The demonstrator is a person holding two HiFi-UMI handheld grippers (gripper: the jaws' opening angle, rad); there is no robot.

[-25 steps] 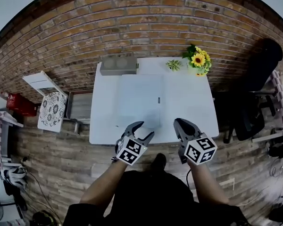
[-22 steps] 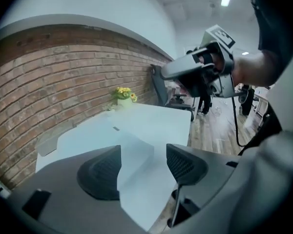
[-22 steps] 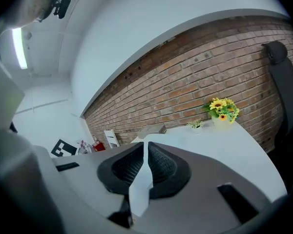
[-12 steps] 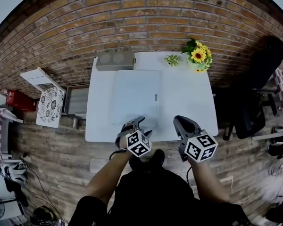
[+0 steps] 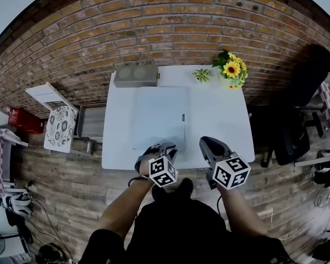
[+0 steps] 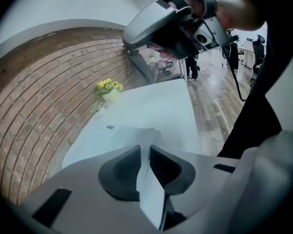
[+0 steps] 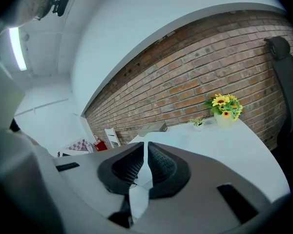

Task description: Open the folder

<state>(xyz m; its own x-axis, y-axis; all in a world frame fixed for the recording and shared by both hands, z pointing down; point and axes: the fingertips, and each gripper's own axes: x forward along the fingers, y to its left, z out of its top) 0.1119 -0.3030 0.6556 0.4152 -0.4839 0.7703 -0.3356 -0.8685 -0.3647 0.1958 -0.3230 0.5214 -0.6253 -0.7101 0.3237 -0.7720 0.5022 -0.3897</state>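
A pale, flat folder lies shut on the white table, with a small dark label near its right edge. My left gripper points down at the folder's near right corner. In the left gripper view its jaws are closing, and the thin edge of the folder's cover is pinched between the pads. My right gripper hovers over the table's near edge, right of the folder, apart from it. Its jaws are shut on nothing.
A grey box stands at the table's back left. A small plant and a vase of yellow flowers stand at the back right. A black office chair is to the right, a patterned chair to the left.
My left gripper rolled, sank onto the folder's near corner, and its wide-open jaws came together on the cover's edge. The right gripper stayed where it was.
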